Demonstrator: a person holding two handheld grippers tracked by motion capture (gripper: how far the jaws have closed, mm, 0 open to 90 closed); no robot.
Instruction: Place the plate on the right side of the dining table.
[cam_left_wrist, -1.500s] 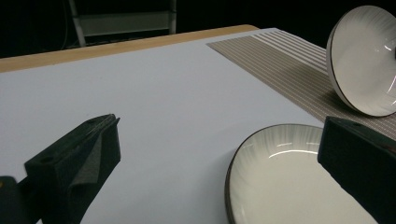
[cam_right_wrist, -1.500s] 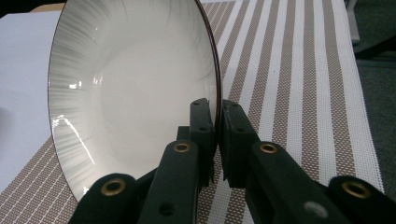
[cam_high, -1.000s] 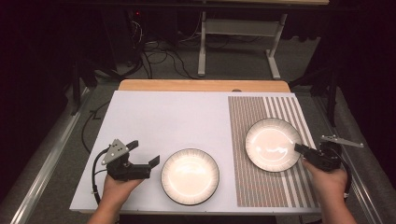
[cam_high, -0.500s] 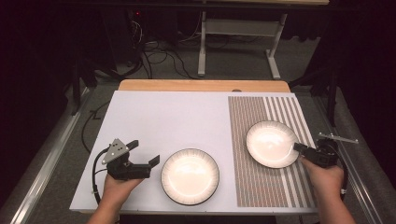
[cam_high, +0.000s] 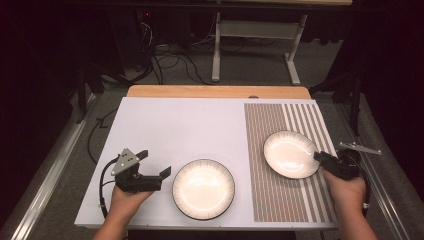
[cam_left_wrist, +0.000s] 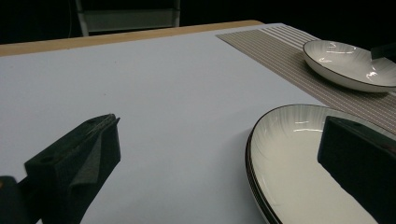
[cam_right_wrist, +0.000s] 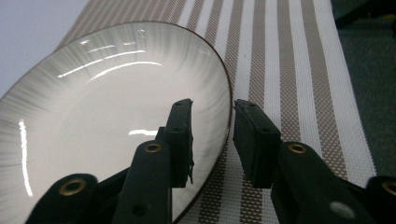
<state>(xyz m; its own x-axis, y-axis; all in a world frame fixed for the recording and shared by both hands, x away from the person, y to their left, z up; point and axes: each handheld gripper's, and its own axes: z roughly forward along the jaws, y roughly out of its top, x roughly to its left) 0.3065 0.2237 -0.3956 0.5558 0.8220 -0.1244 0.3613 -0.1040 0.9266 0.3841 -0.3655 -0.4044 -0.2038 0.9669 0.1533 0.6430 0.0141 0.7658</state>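
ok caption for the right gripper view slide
Right gripper straddling the rim of a white plate on the striped placemat.

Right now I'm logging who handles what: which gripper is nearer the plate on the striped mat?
Right. The right gripper straddles the rim of the plate on the striped mat, one jaw each side. The left gripper is far off, beside the other plate.

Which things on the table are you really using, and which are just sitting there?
In use:
- plate on the striped mat, its rim between the right gripper's jaws, not yet pinched
- plate on the white board, with the open left gripper beside it

Just sitting there:
- striped mat
- white board
- cables on the floor
- metal stand
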